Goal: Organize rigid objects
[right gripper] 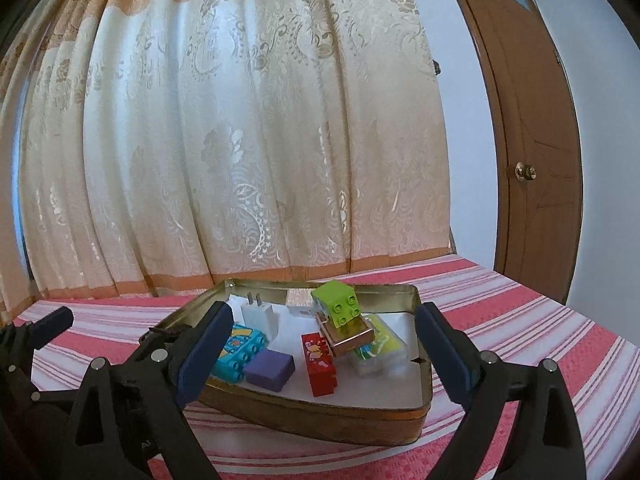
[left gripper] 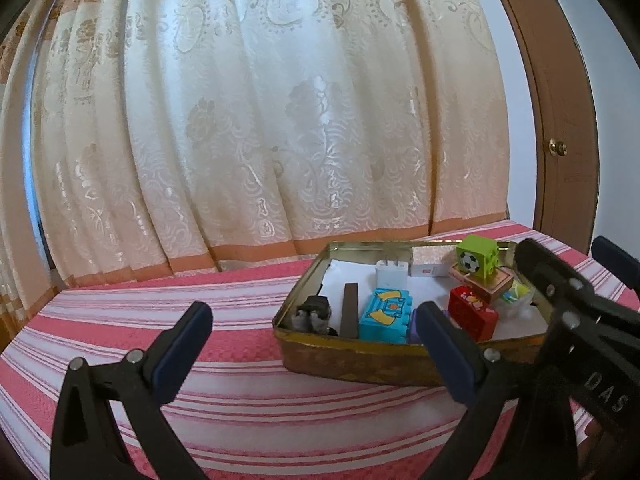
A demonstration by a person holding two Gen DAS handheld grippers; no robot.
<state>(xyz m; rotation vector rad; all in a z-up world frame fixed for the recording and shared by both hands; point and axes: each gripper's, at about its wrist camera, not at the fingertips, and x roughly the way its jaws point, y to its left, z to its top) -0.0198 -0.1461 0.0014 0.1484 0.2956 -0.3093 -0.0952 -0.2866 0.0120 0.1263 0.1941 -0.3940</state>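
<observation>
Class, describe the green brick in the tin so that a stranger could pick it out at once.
Find the shallow gold tin on the striped cloth. At its far right, the green brick sits tilted on a small wooden box. Only it is lime green, with a football picture.

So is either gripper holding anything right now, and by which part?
Nothing held: left gripper and right gripper both stand open and empty in front of the tin.

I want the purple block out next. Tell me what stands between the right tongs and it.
Nothing visible does. The right tongs stand open and empty before the tin; only its low front wall lies ahead of the purple block, which lies uncovered beside the blue brick.
</observation>
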